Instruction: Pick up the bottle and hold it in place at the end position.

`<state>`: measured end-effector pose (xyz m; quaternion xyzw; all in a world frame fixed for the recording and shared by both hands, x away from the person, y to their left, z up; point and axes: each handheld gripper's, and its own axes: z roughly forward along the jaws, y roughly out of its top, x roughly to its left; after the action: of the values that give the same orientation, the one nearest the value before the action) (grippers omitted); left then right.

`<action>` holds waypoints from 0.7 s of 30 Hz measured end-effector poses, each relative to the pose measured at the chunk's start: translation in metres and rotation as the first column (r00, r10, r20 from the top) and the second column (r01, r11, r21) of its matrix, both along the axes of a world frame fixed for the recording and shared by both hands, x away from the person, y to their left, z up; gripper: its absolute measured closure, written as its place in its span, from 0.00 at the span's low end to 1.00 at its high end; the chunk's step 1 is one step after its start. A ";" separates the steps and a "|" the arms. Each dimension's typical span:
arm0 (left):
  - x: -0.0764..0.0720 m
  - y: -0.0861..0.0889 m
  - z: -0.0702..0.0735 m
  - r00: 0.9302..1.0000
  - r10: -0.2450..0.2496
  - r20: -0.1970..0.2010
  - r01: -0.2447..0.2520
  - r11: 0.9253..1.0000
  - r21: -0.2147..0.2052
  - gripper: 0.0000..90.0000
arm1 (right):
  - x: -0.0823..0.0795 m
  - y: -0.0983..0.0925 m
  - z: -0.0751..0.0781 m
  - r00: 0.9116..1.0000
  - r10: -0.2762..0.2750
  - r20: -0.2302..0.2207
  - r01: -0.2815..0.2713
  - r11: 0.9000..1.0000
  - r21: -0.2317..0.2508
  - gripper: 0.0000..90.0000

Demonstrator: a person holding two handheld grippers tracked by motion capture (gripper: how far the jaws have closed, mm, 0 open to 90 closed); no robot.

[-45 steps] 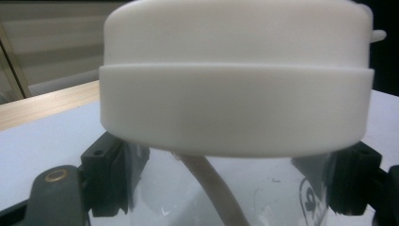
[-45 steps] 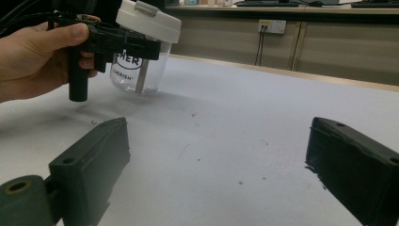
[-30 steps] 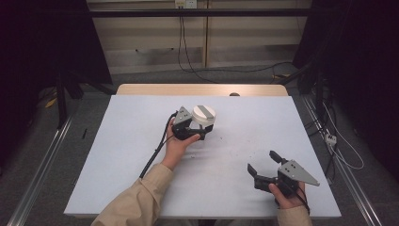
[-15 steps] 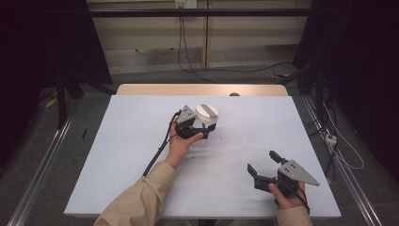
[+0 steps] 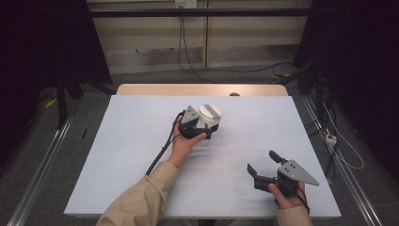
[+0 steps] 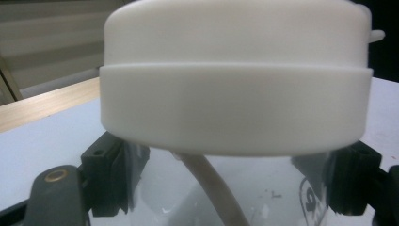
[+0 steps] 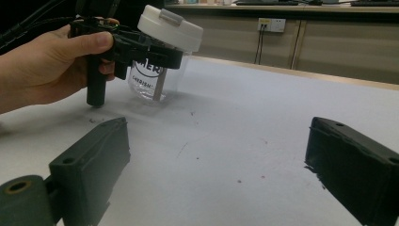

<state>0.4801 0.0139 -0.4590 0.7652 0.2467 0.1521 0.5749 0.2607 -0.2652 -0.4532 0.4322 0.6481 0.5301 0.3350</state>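
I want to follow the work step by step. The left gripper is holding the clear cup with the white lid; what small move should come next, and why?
Probably set it upright on the table. The left gripper is shut on the cup just under its white lid, and the cup leans, its base at the surface. The right gripper waits open, well apart, so it could come in afterwards.

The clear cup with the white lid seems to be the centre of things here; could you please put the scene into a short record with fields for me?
held thing: clear cup with printed lettering
lid: white lid, on the cup, tilted in the right gripper view
inside the cup: a tan straw-like stick
left tool: jaws shut on the cup just below the lid
right tool: jaws open, nothing between them, apart from the cup
surface: white table, cup's base at or near it
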 end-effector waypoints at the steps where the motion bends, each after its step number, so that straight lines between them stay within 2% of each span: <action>1: 0.000 0.000 0.000 1.000 0.001 0.002 -0.001 1.000 -0.003 0.21 | 0.000 0.000 0.000 1.000 0.000 0.001 0.000 1.000 0.000 0.07; 6: -0.001 -0.001 -0.001 1.000 0.002 0.005 -0.002 1.000 -0.003 0.21 | 0.000 0.000 0.000 1.000 0.001 0.000 -0.001 1.000 -0.001 0.07; 11: -0.002 -0.001 0.001 1.000 -0.011 0.026 0.010 1.000 0.024 0.21 | 0.000 0.000 0.000 1.000 0.001 -0.001 -0.001 1.000 -0.002 0.07; 16: -0.005 0.002 0.001 0.999 -0.012 0.037 0.011 0.999 0.032 0.21 | 0.000 0.001 0.000 1.000 0.003 -0.002 -0.003 1.000 -0.007 0.07; 18: -0.006 0.005 0.001 0.999 -0.024 0.026 0.023 0.999 0.031 0.21 | 0.000 0.002 0.000 1.000 0.004 -0.003 -0.005 1.000 -0.008 0.07; 21: -0.008 0.007 0.001 0.999 -0.027 0.030 0.026 0.999 0.038 0.21 | 0.001 0.002 0.000 1.000 0.006 -0.002 -0.006 1.000 -0.010 0.07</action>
<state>0.4726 0.0204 -0.4577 0.7765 0.2248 0.1608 0.5663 0.2614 -0.2630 -0.4536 0.4292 0.6524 0.5272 0.3349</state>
